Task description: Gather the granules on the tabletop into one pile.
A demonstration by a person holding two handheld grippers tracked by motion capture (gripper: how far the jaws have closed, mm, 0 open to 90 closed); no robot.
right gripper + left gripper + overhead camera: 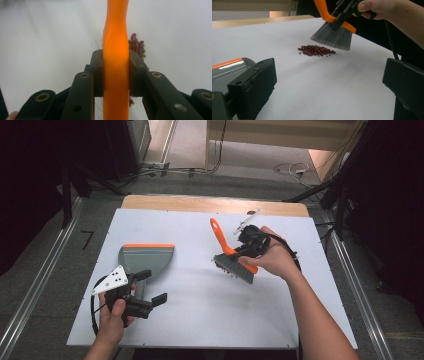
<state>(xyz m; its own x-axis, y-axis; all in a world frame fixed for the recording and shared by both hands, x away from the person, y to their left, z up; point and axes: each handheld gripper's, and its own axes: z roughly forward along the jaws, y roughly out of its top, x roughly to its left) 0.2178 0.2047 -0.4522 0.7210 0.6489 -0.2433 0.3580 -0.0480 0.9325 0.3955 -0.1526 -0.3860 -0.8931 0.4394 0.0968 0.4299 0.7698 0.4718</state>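
Observation:
A small brush with an orange handle (218, 234) and grey bristles (334, 37) is tilted over the white board, its bristles just off the surface. My right gripper (245, 251) is shut on that handle (116, 30), with a jaw pressed against each side. Under and just in front of the bristles lies a small pile of dark red beans (315, 50), also peeking out beside the handle (136, 45). A grey dustpan with an orange lip (147, 257) rests on the board at the left. My left gripper (151, 286) stands wide open beside the dustpan's handle end, nothing between its jaws.
The white board (200, 310) covers a wooden table whose far edge (210, 204) shows beyond it. Metal rails (35, 285) run along the floor on both sides, and cables (292, 168) lie on the floor behind the table.

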